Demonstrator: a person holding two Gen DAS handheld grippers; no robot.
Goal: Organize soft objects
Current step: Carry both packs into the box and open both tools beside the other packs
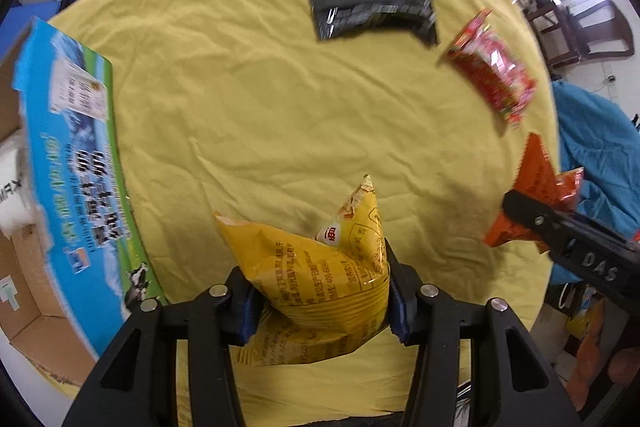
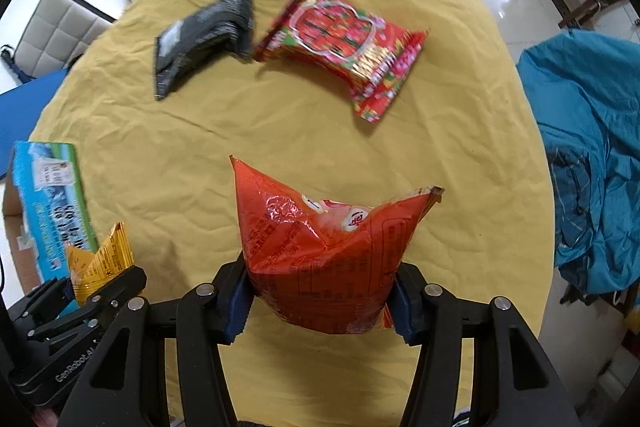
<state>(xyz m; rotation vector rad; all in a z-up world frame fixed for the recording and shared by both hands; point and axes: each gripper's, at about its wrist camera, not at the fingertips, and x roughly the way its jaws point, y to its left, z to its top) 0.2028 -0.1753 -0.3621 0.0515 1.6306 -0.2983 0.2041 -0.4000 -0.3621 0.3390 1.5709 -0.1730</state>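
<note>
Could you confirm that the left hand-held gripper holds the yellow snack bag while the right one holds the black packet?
Not quite. In the right wrist view, the right hand-held gripper is shut on the orange-red snack bag; the black packet lies on the yellow cloth. The left hand-held gripper does hold the yellow snack bag.

Raised letters "DAS" stand on the right claw (image 1: 520, 205), on its black body in the left wrist view. "GenRobot.AI" runs along the left claw (image 2: 116, 281), on its body in the right wrist view. The blue carton (image 1: 76, 163) and the snack bags carry Chinese print (too blurred to read).
</note>
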